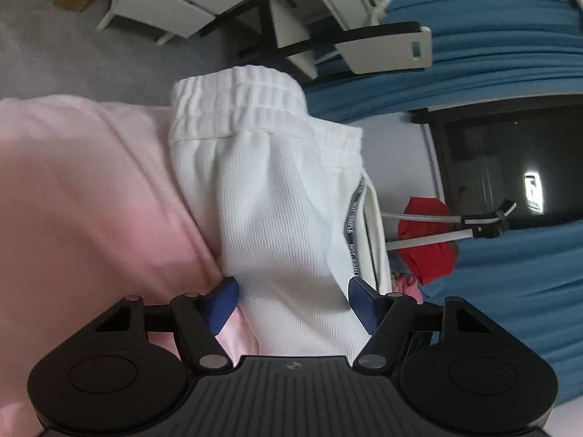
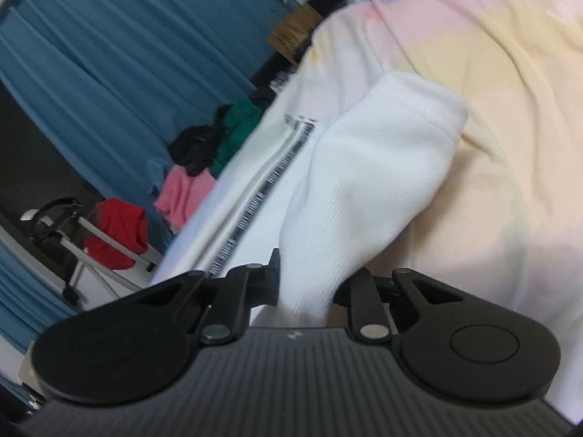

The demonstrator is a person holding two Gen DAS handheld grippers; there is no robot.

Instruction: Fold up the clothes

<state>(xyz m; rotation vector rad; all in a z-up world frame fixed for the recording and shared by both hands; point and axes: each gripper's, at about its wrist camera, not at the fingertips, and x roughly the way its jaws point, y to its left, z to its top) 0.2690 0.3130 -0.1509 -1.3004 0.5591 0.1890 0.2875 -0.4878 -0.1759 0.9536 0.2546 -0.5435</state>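
Observation:
White ribbed trousers (image 1: 277, 196) with an elastic waistband and a lettered side stripe hang over the pink bedsheet (image 1: 83, 196). My left gripper (image 1: 291, 302) is shut on the trousers near the waist, the fabric bunched between its blue pads (image 1: 222, 302). In the right wrist view my right gripper (image 2: 306, 291) is shut on the hem end of a trouser leg (image 2: 368, 182), above the pastel bedsheet (image 2: 492, 127). The striped side seam (image 2: 266, 189) runs to its left.
Blue curtains (image 1: 510, 291) hang at the right. A red garment (image 1: 426, 240) hangs on a white rack. A pile of red, pink, green and black clothes (image 2: 196, 167) lies past the bed edge. A white desk and chair (image 1: 386, 51) stand on the grey floor.

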